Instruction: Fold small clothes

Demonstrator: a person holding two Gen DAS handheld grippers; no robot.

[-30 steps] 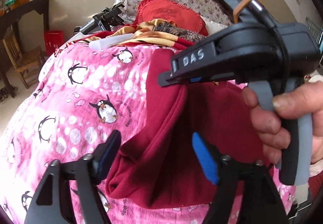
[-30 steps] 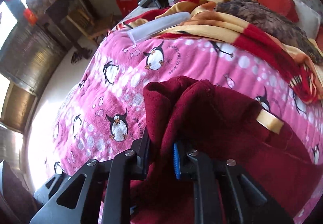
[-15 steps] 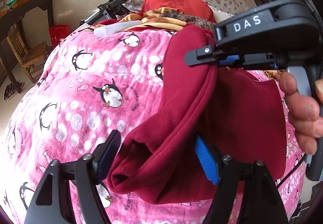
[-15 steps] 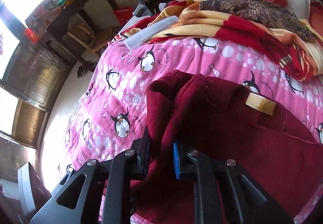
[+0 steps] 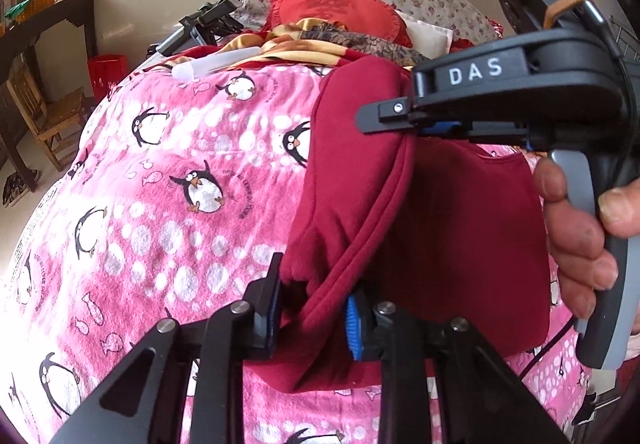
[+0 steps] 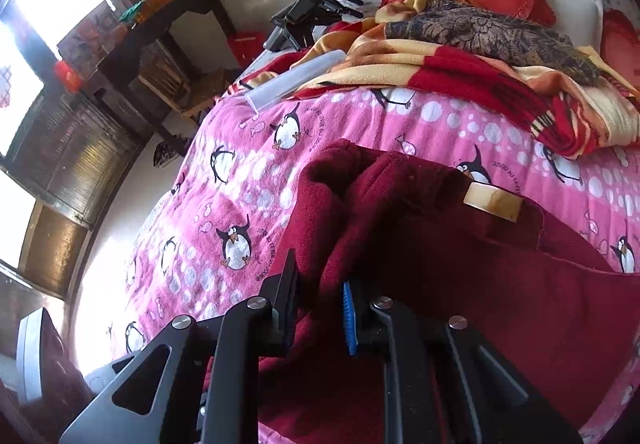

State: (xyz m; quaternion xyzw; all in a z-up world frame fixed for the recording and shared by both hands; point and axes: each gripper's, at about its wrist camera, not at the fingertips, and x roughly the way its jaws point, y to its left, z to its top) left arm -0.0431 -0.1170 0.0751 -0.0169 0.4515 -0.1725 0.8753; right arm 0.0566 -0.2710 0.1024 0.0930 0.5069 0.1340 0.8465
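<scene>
Garment: we have a dark red fleece garment (image 5: 460, 228) on the pink penguin blanket (image 5: 160, 172) that covers the bed, towards the near right of it, with one edge lifted off the blanket.

Left gripper: our left gripper (image 5: 312, 318) is closing its jaws on the rolled hem at the near end of the lifted edge; the cloth sits between the blue pads and looks pinched already.

Right gripper: our right gripper (image 6: 318, 308) is clamped tight on a thick bunch of the same garment; in the left view its jaws (image 5: 384, 116) hold the far end of that edge.

Handling: we judge it soft, light and floppy, thick enough to bunch, not slippery, not fragile. It will sag between the two holds unless we keep the edge taut.

Where to hold: the stitched hem, at the two ends of the edge, as we have it.

Long axis: the lifted edge runs near to far, leaning right at the far end; the body spreads to the right.

Label: a tan tag (image 6: 494, 202) lies on the upper side, far of our right gripper.
</scene>
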